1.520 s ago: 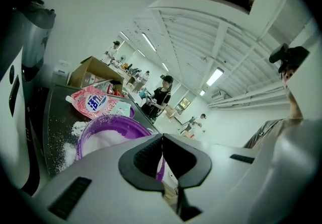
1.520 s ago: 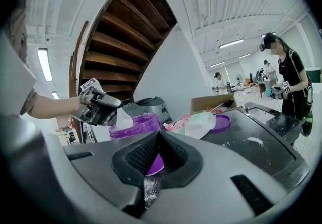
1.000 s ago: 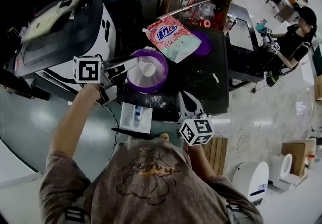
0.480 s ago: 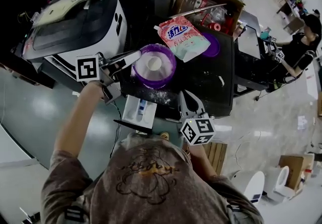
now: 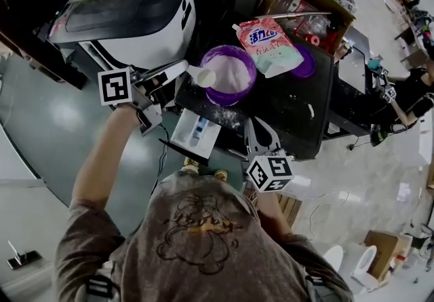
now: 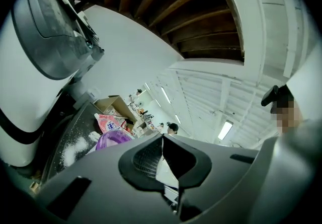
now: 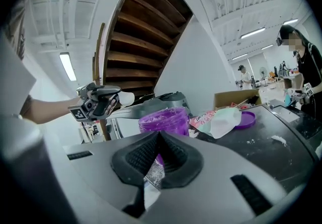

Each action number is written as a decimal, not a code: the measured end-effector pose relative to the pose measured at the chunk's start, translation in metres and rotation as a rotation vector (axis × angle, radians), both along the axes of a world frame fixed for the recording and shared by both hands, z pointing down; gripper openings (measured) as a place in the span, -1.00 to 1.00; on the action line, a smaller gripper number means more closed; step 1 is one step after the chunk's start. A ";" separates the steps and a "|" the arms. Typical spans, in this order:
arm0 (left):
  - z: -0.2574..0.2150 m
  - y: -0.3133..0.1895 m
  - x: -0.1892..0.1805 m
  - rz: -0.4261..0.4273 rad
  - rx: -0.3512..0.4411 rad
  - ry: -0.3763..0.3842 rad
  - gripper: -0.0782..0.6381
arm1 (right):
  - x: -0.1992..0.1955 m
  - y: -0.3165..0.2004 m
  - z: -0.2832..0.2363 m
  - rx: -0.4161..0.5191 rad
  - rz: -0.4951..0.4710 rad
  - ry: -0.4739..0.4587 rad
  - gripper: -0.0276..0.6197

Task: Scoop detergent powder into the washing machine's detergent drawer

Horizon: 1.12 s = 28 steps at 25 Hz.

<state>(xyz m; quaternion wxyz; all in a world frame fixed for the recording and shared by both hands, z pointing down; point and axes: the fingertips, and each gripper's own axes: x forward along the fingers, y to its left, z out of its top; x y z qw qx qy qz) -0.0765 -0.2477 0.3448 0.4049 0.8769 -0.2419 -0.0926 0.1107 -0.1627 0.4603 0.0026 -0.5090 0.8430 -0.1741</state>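
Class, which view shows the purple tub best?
Head view: it looks down into the purple tub, showing the powder inside. The right gripper view shows its side wall; the left gripper view only a sliver.

I work in a big open lab hall: a polished grey floor (image 5: 61, 117) round my black table (image 5: 285, 114), a washing machine (image 5: 129, 15) left of it, a cardboard box (image 5: 308, 2) at its far end, another person (image 5: 413, 87) working past its right side, strip lights (image 6: 225, 130) high above it
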 end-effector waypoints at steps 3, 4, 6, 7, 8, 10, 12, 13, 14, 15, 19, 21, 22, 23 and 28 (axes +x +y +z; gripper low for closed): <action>0.005 0.012 -0.012 -0.049 -0.007 0.006 -0.72 | -0.003 0.004 0.003 -0.004 -0.032 0.001 -0.91; 0.007 0.017 -0.016 -0.065 -0.007 0.005 -0.72 | -0.003 0.005 0.005 -0.006 -0.040 0.000 -0.91; 0.010 0.026 -0.025 -0.096 -0.006 -0.008 -0.72 | -0.005 0.006 0.006 -0.008 -0.054 -0.002 -0.91; 0.013 0.030 -0.030 -0.112 -0.007 -0.011 -0.72 | -0.007 0.007 0.006 -0.007 -0.062 -0.003 -0.91; 0.015 0.034 -0.034 -0.127 -0.008 -0.011 -0.72 | -0.009 0.009 0.006 -0.007 -0.070 -0.005 -0.91; 0.020 0.041 -0.043 -0.155 -0.012 -0.008 -0.72 | -0.013 0.011 0.008 -0.008 -0.083 -0.006 -0.91; 0.024 0.047 -0.050 -0.173 -0.008 -0.010 -0.72 | -0.016 0.013 0.008 -0.010 -0.091 -0.005 -0.91; 0.024 0.049 -0.053 -0.179 -0.005 -0.010 -0.72 | -0.018 0.013 0.008 -0.010 -0.094 -0.005 -0.91; 0.025 0.051 -0.056 -0.184 -0.003 -0.008 -0.72 | -0.020 0.013 0.007 -0.009 -0.095 -0.005 -0.91; 0.025 0.052 -0.059 -0.188 -0.001 -0.004 -0.72 | -0.023 0.013 0.006 -0.006 -0.096 -0.006 -0.91; 0.029 0.056 -0.067 -0.194 0.014 0.016 -0.72 | -0.033 0.014 0.006 -0.009 -0.095 -0.003 -0.91; 0.032 0.055 -0.071 -0.198 0.018 0.025 -0.72 | -0.039 0.016 0.007 -0.017 -0.092 0.004 -0.91; 0.034 0.054 -0.073 -0.201 0.019 0.027 -0.72 | -0.043 0.017 0.007 -0.020 -0.091 0.007 -0.91; 0.036 0.053 -0.075 -0.203 0.020 0.027 -0.72 | -0.047 0.018 0.006 -0.021 -0.089 0.009 -0.91; 0.054 0.051 -0.071 -0.184 0.024 0.027 -0.72 | -0.053 0.023 0.004 -0.023 -0.064 0.007 -0.91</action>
